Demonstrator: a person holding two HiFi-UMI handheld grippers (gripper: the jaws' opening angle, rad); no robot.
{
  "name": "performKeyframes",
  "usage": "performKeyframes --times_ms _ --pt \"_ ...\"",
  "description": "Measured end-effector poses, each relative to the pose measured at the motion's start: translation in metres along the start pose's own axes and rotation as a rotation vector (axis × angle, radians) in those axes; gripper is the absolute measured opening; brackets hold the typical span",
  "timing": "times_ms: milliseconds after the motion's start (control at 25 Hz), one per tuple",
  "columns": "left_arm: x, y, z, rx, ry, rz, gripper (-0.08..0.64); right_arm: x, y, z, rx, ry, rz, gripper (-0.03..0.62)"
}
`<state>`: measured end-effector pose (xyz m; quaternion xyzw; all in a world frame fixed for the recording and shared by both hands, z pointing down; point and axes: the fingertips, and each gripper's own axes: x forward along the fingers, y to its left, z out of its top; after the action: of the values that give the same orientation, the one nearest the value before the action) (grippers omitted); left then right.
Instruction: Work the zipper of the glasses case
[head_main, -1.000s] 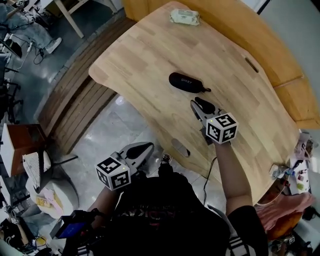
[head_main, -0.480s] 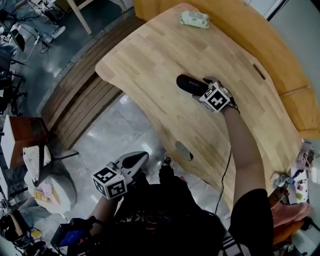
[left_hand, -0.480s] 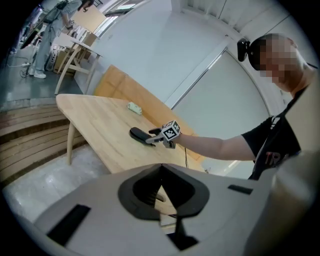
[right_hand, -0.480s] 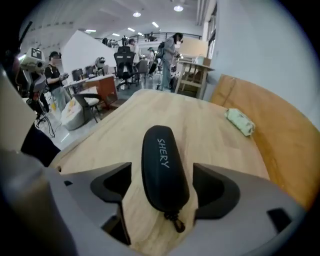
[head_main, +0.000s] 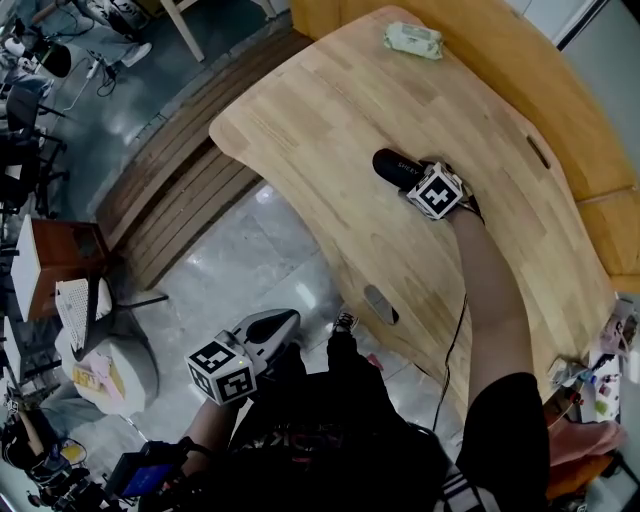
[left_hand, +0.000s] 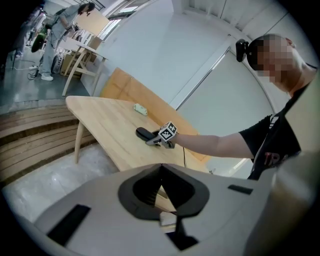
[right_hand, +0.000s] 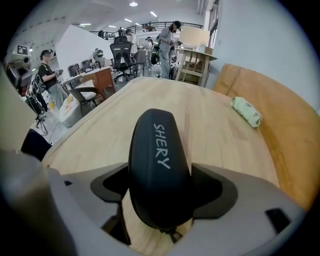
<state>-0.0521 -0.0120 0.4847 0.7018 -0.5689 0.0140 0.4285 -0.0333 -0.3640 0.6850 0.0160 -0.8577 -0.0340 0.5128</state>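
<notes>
Black glasses case (right_hand: 159, 155) on bench (head_main: 330, 110)
Right claw (right_hand: 160, 192), just opened wide, straddles it, probably to steady it; left claw (left_hand: 160, 192) closed, empty.

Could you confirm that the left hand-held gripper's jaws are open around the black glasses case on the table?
Not the left: the right gripper view shows the right hand-held gripper, its jaws just opening, around the black glasses case on the table. The left hand-held gripper is shut, off the table.
</notes>
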Motion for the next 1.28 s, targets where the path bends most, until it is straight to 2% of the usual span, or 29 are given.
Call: performKeyframes --times_ms 160,320,480,640,800,880,1040,1160,1280 --pt "0.001 0.001 0.006 0.017 -0.002 -0.008 0.012 -0.003 0.001 0.008 0.050 -0.041 -0.007 0.370" --pt "0.003 0.000 0.013 0.039 -0.013 -0.022 0.012 -0.019 0.003 0.017 0.179 -0.141 0.007 0.356" --pt "0.002 0.000 0.017 0.068 -0.019 -0.049 0.012 -0.052 0.009 0.033 0.343 -0.293 0.049 0.356" --pt "0.003 0.002 0.034 0.113 -0.039 -0.098 0.012 -0.101 0.031 0.056 0.504 -0.480 0.147 0.356" --pt "0.009 -0.001 0.059 0.176 -0.060 -0.183 0.017 -0.155 0.065 0.079 0.564 -0.628 0.211 0.356" --pt "0.015 -0.007 0.071 0.216 -0.064 -0.244 0.057 -0.181 0.087 0.090 0.565 -0.687 0.236 0.356" --pt "0.027 -0.032 0.096 0.267 -0.071 -0.361 0.192 -0.231 0.137 0.109 0.558 -0.785 0.290 0.356" --pt "0.031 -0.052 0.119 0.261 -0.097 -0.463 0.308 -0.258 0.177 0.122 0.549 -0.842 0.334 0.356" --pt "0.026 -0.072 0.142 0.220 -0.122 -0.600 0.359 -0.272 0.211 0.134 0.538 -0.876 0.361 0.356"
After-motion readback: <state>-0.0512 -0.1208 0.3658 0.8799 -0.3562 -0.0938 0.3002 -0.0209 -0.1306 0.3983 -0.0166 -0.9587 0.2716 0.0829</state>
